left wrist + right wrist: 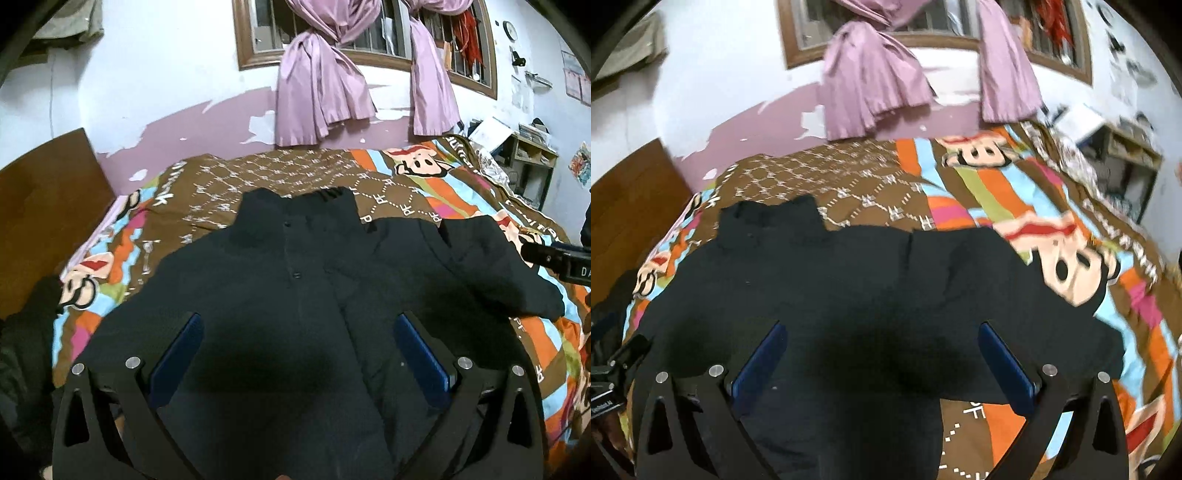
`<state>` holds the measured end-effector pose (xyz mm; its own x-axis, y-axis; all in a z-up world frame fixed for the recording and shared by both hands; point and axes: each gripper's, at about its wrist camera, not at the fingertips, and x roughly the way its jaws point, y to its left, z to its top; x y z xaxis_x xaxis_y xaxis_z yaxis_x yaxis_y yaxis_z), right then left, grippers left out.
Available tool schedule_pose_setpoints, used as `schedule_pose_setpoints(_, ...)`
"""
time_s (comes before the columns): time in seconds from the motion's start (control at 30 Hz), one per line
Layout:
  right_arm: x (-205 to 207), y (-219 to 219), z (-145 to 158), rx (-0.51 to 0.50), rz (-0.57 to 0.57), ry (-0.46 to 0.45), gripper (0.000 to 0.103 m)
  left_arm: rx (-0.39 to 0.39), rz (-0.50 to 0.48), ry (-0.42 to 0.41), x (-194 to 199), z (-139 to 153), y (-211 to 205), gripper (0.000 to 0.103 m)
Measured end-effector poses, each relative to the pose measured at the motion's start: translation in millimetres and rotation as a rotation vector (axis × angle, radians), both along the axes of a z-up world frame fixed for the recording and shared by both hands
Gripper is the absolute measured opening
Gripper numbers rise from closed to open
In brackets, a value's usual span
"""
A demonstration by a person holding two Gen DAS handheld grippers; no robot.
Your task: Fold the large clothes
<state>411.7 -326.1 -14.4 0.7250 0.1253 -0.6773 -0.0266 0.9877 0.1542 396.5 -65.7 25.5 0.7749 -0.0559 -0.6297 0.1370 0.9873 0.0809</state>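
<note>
Both grippers (297,354) (882,360) wide apart above jacket (258,295)

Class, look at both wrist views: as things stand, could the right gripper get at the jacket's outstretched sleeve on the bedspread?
Probably yes. The right gripper is open above the black jacket, holding nothing, and the sleeve lies flat and uncovered on the bedspread. The left gripper is open over the jacket's front, apparently clear of that side.

A large black jacket (295,295) lies spread flat, front up, on the bed (406,170). Its collar points toward twelve o'clock, its snap placket is closed, and one sleeve stretches out toward three o'clock.
</note>
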Motion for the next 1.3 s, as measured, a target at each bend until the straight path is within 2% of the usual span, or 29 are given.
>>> schedule_pose_setpoints(0.13, 12.2, -13.4, -26.3, 0.011, -0.031, 0.041, 0.103, 0.027, -0.023, 0.033, 25.3, -24.2, -15.7, 0.101)
schedule_pose_setpoints(0.3, 10.1, -45.7, -51.2, 0.046, -0.120, 0.055, 0.103, 0.015, -0.067, 0.086, 58.1, -53.6, -36.7, 0.101)
schedule_pose_setpoints(0.5, -11.5, -105.1, -80.8, 0.191, -0.273, 0.079, 0.103, -0.058, -0.137, 0.120, 89.2, -75.2, -58.2, 0.101)
schedule_pose_setpoints(0.73, -38.1, -190.5, -106.9, 0.339, -0.491, 0.115, 0.103, -0.154, -0.242, 0.143, 103.1, -86.5, -100.7, 0.101)
schedule_pose_setpoints(0.9, -48.8, -242.1, -131.6, 0.447, -0.601, 0.174, 0.103, -0.144, -0.281, 0.171, 110.7, -95.3, -136.6, 0.101)
schedule_pose_setpoints(1.07, -55.1, -274.8, -158.4, 0.618, -0.666, 0.218, 0.103, -0.092, -0.290, 0.207, 117.3, -110.2, -159.4, 0.101)
schedule_pose_setpoints(1.1, -55.4, -279.0, -161.8, 0.642, -0.673, 0.217, 0.099, -0.074, -0.289, 0.221, 118.4, -114.9, -162.8, 0.101)
schedule_pose_setpoints(1.17, -54.9, -287.1, -166.2, 0.671, -0.678, 0.214, 0.084, -0.045, -0.284, 0.243, 121.1, -125.4, -167.0, 0.101)
schedule_pose_setpoints(1.2, -54.1, -291.0, -167.9, 0.684, -0.680, 0.214, 0.071, -0.045, -0.282, 0.250, 121.8, -129.4, -167.1, 0.101)
schedule_pose_setpoints(1.23, -54.7, -294.8, -169.5, 0.701, -0.682, 0.210, 0.064, -0.054, -0.278, 0.259, 123.3, -132.9, -166.3, 0.101)
schedule_pose_setpoints(1.3, -55.0, -300.8, -170.6, 0.716, -0.705, 0.208, 0.038, -0.068, -0.273, 0.277, 125.2, -137.1, -165.0, 0.102)
